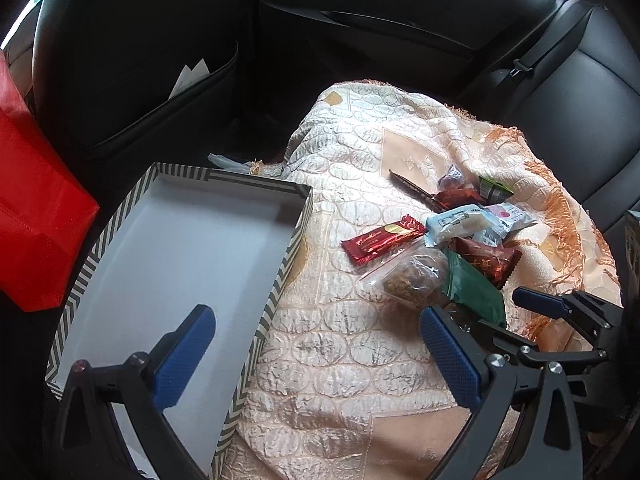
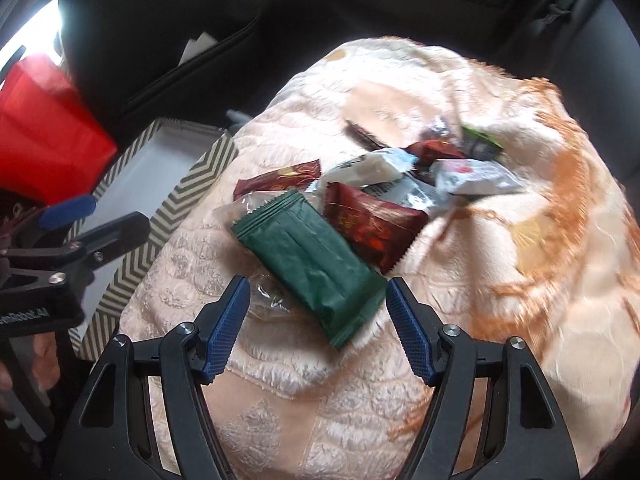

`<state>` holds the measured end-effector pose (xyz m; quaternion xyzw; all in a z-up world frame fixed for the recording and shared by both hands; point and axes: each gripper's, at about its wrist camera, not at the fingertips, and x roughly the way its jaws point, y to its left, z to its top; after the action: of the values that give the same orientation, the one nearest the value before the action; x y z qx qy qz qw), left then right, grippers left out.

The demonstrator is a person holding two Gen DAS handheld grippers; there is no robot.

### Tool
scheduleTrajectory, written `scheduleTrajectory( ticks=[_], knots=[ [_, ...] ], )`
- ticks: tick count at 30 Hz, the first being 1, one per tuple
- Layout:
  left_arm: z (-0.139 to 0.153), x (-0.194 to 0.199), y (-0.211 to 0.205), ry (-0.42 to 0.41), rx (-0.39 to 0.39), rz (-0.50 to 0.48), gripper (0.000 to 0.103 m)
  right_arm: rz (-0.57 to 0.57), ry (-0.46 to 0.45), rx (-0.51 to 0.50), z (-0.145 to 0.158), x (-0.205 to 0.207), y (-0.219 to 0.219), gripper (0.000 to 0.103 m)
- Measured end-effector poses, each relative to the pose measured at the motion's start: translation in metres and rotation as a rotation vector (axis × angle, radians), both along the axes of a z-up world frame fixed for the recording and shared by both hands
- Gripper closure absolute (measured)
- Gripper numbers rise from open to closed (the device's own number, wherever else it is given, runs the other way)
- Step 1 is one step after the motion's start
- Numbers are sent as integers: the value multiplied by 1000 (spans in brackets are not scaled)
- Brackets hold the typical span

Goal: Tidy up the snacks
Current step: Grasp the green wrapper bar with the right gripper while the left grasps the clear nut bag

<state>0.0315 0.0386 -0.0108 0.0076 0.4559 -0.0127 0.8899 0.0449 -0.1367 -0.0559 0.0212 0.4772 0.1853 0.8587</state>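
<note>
Centrally, matte dark-green crimped-end snack packet lies atop glossy snack wrappers on quilted peach cloth. Right claw spread wide, empty, straddling it. Left claw wide, empty, beside chevron-edged cardboard box.

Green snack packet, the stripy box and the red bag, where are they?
Green snack packet (image 2: 310, 254), right wrist view, middle of its wrapper.
Stripy box (image 1: 282, 258), left wrist view, its right striped wall.
Red bag (image 1: 34, 208), left wrist view, middle of its side.
</note>
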Motion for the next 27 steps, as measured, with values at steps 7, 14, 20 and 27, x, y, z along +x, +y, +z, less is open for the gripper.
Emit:
scheduleTrajectory(
  ticks=[7, 14, 20, 27],
  knots=[
    [-3, 2, 5, 14, 1, 10, 0, 130, 83, -62, -14, 34, 6, 32],
    [-8, 7, 2, 33, 4, -9, 0, 175, 169, 10, -25, 55, 4, 32],
    [-11, 16, -6, 56, -9, -41, 0, 119, 168, 32, -24, 39, 0, 59],
    [-19, 32, -30, 104, -48, -58, 0, -43, 120, 92, -11, 7, -27, 59]
  ],
)
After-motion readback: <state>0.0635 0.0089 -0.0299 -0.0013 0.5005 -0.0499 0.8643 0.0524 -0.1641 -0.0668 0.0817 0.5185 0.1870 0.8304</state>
